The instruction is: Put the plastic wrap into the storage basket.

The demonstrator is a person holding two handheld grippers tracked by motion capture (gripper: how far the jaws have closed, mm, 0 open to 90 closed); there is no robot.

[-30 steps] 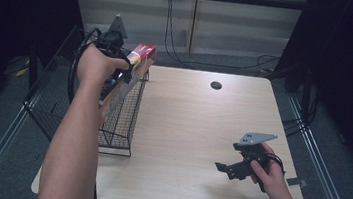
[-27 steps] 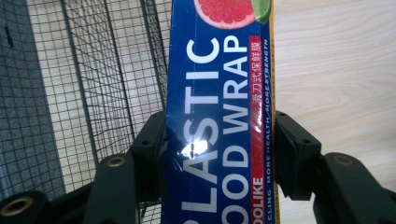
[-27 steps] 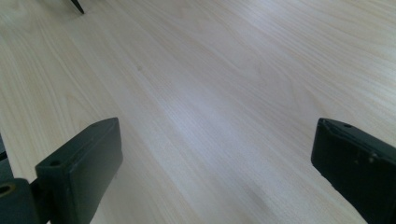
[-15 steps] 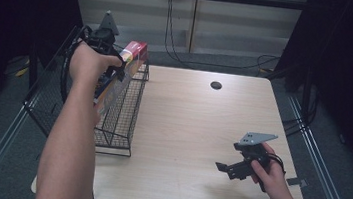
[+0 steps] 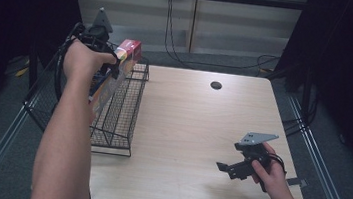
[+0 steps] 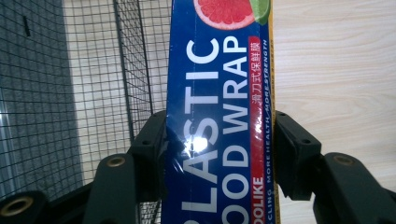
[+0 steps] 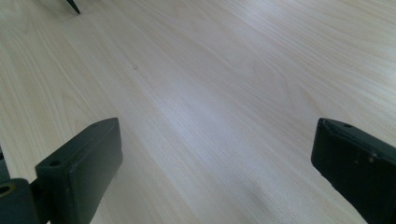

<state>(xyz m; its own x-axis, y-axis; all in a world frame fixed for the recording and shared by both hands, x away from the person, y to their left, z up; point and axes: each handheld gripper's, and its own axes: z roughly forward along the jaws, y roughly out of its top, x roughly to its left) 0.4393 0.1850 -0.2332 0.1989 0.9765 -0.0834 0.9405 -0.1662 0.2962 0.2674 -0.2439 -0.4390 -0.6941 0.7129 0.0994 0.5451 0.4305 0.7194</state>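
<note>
Blue plastic-wrap box (image 6: 219,121) clamped in left gripper (image 6: 219,154), held above black wire basket (image 5: 117,118). Right gripper (image 5: 229,168) spread wide, holding nothing, low over pale wooden tabletop (image 5: 197,117).

Lab, black curtains (image 5: 17,21), cables (image 5: 172,33)

Blue plastic wrap box (image 6: 219,116) w/ white lettering, black wire basket (image 5: 123,108), light wood table (image 5: 196,132).

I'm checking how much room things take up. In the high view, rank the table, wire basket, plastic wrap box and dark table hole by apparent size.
1. Table
2. Wire basket
3. Plastic wrap box, partly hidden by the left gripper holding it and nearer the camera, so less sure
4. Hole
</note>
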